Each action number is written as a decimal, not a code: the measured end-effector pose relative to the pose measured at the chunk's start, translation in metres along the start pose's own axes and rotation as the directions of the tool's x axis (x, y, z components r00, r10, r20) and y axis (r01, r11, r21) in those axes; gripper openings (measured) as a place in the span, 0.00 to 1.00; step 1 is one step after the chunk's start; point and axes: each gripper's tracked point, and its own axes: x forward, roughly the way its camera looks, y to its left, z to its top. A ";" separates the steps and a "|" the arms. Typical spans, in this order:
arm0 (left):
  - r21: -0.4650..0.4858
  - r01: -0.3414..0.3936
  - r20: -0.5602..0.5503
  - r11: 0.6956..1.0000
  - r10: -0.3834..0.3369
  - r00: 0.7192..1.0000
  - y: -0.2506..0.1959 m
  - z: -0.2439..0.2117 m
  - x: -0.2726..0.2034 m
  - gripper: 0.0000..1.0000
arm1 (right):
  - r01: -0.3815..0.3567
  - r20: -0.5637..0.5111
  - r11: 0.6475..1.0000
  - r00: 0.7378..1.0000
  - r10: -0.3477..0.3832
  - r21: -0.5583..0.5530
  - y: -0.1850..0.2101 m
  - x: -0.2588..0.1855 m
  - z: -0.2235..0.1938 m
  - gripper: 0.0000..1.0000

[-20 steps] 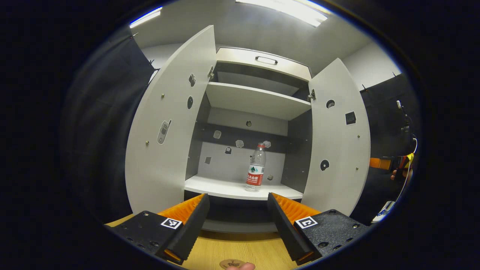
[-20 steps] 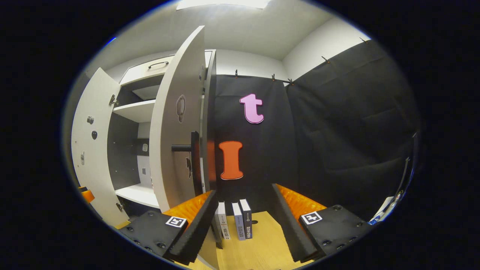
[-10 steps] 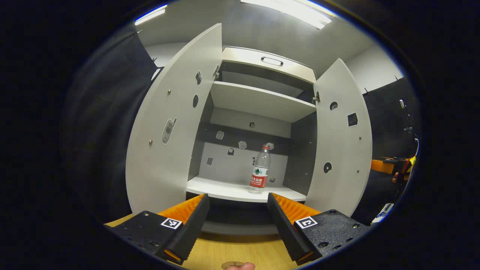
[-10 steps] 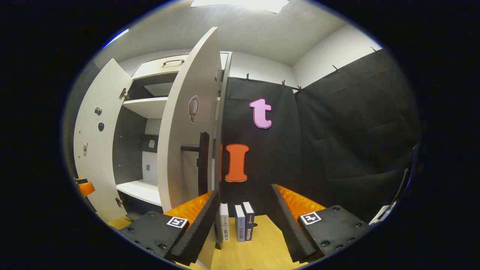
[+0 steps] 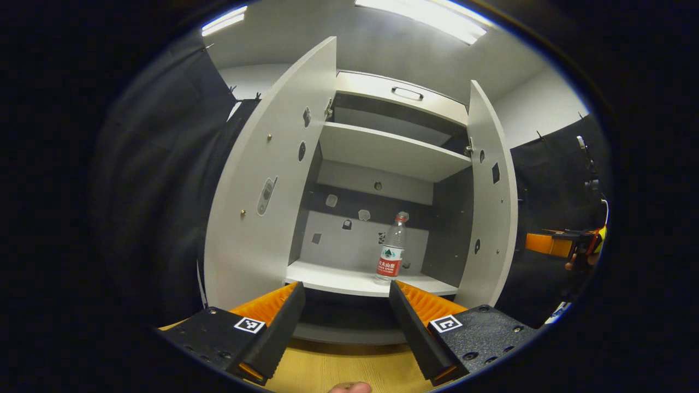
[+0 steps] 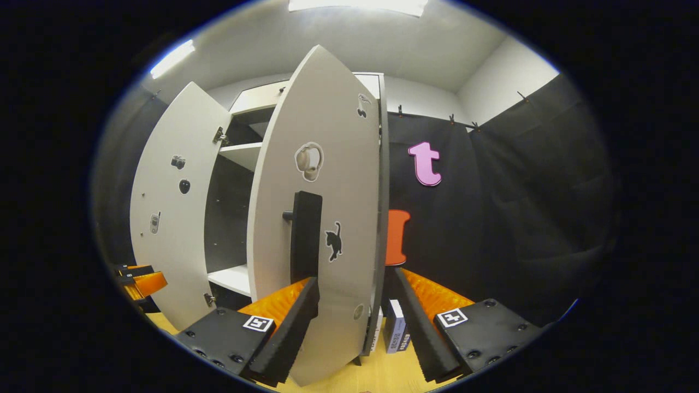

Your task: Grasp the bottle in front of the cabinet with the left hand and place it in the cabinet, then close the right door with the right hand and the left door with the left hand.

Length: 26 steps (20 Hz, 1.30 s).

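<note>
Left door (image 5: pixel 256 180): swung wide open, its inner face with small stickers turned toward the left gripper view.
Left gripper (image 5: pixel 344 327): jaws spread apart and holding nothing, hanging in front of the cabinet (image 5: pixel 382 150) over the wooden tabletop (image 5: pixel 349 368).
Bottle (image 5: pixel 392 250): upright on the lower shelf (image 5: pixel 349 279) inside the cabinet, toward the right side and near the shelf's front edge (so the placing step looks done).
Right door (image 6: pixel 322 218): partly swung in, its outer face and dark handle (image 6: pixel 304 236) facing the right gripper view; in the left gripper view it stands almost edge-on.
Right gripper (image 6: pixel 355 322): jaws apart, gripping nothing; the door's lower edge sits between the fingers, and contact cannot be told from here.
Step in hand: judged to be closing the right door.
Risk one: the bottle stands close to the shelf front, so a door pushed hard could jar the cabinet and tip it.
Risk two: the door edge passing between the open fingers could catch on one of them, or slide off and stop short of shut.
Risk three: the books (image 6: pixel 396 333) standing on the tabletop just beyond the door's foot could be knocked by the right gripper.
Surface: pale wood-grain tabletop under both grippers.
Room: white ceiling with strip lights, black cloth walls on both sides.
</note>
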 end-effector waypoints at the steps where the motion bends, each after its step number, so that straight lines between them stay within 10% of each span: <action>1: -0.001 -0.012 0.001 1.000 0.012 1.000 0.005 0.000 -0.003 0.95 | -0.012 0.001 1.000 1.000 0.012 0.001 0.007 0.005 0.000 0.86; 8: 0.021 -0.110 0.020 0.994 0.109 0.994 0.044 0.009 -0.020 0.94 | -0.086 -0.046 0.996 0.995 0.087 0.028 0.039 0.024 -0.026 1.00; 26: 0.044 -0.410 0.127 0.911 0.402 0.907 0.159 0.057 -0.076 0.94 | -0.124 -0.082 0.988 0.988 0.131 0.092 0.077 0.064 -0.043 0.96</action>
